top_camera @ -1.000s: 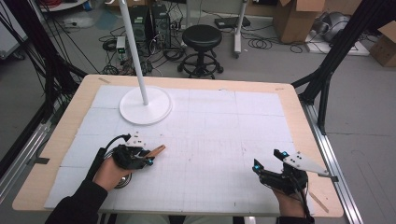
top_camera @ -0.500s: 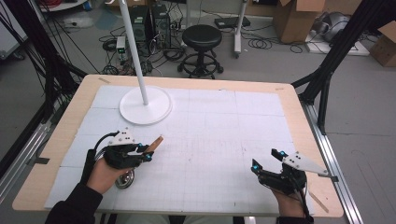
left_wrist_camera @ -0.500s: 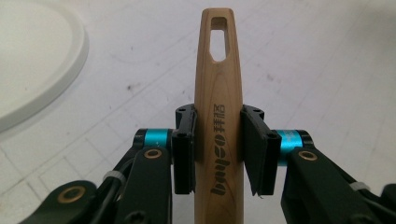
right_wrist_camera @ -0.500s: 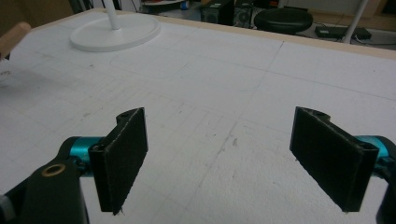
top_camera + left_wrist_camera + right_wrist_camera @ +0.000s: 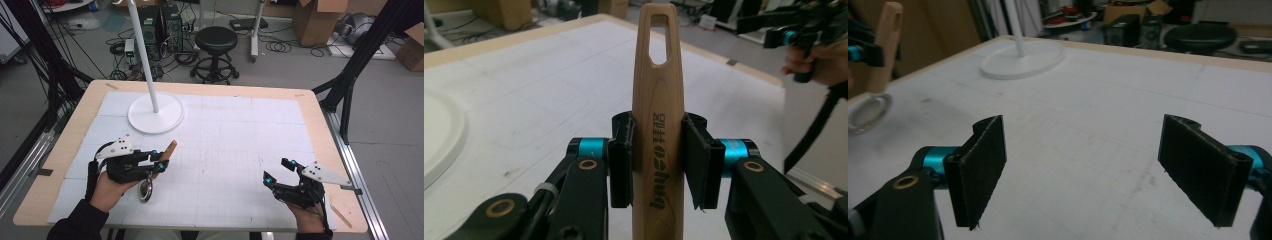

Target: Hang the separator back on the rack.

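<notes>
Cluttered workshop floor with a black stool (image 5: pixel 216 52), cardboard boxes and cables lies behind a wood-edged table (image 5: pixel 310 107) covered by a white gridded mat (image 5: pixel 240 135); a white lamp stand (image 5: pixel 156 112) with a thin pole sits on the mat at about 10 o'clock. Left gripper (image 5: pixel 159 161), at about 8 o'clock in the high view, has its jaws clamped on the wooden handle (image 5: pixel 658 125) of a tool with a round metal head (image 5: pixel 146 191); the handle's slotted end points toward 1 o'clock, past the pads, while the metal head hangs just below the hand near the mat; whether it touches the mat cannot be told. Right gripper (image 5: pixel 277 171), at about 4 o'clock, hovers low over bare mat; its jaws stand wide apart with nothing between them, well apart from the tool.
</notes>
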### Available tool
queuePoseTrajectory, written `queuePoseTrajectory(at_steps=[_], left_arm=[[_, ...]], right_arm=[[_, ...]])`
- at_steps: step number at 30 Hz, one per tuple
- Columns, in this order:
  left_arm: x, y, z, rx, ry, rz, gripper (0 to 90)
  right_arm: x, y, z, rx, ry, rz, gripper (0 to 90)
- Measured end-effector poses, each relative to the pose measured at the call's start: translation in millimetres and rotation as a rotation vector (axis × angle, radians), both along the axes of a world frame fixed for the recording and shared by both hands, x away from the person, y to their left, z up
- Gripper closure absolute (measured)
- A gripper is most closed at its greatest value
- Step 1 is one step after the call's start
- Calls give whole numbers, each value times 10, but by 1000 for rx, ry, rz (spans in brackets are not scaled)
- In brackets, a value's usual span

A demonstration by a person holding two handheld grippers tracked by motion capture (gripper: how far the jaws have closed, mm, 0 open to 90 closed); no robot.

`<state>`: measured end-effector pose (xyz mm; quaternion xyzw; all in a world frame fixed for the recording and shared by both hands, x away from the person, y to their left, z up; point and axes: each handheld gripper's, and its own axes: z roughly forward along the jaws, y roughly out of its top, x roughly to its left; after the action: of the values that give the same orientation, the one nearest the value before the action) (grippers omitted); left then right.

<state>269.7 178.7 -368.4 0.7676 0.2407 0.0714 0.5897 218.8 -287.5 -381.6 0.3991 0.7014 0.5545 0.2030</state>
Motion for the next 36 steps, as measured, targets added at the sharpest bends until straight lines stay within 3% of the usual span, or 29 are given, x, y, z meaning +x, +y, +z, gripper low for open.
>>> queuePoseTrajectory(at_steps=[3, 4, 6, 11, 19, 25, 31, 36], left_arm=[[-38, -39, 19, -23, -32, -29, 671], [-38, -39, 19, -23, -32, -29, 671], [-65, -63, 37, -44, -43, -46, 671], [-100, -102, 64, -64, -51, -80, 671], [-185, -239, 87, -67, -68, -149, 671], [-243, -331, 92, -81, -72, -184, 671], [-283, -385, 107, -85, -78, -214, 671], [-317, -420, 121, -93, -88, -242, 671]], right_arm=[[-2, 72, 33, 40, 1, 84, 188], [-2, 72, 33, 40, 1, 84, 188], [-6, 139, 69, 72, -13, 147, 189], [2, 296, 136, 114, -22, 240, 190], [67, 573, 262, 146, -10, 377, 319], [146, 757, 364, 178, -59, 461, 333], [197, 900, 428, 177, -83, 515, 334], [239, 1105, 482, 191, -104, 615, 401]])
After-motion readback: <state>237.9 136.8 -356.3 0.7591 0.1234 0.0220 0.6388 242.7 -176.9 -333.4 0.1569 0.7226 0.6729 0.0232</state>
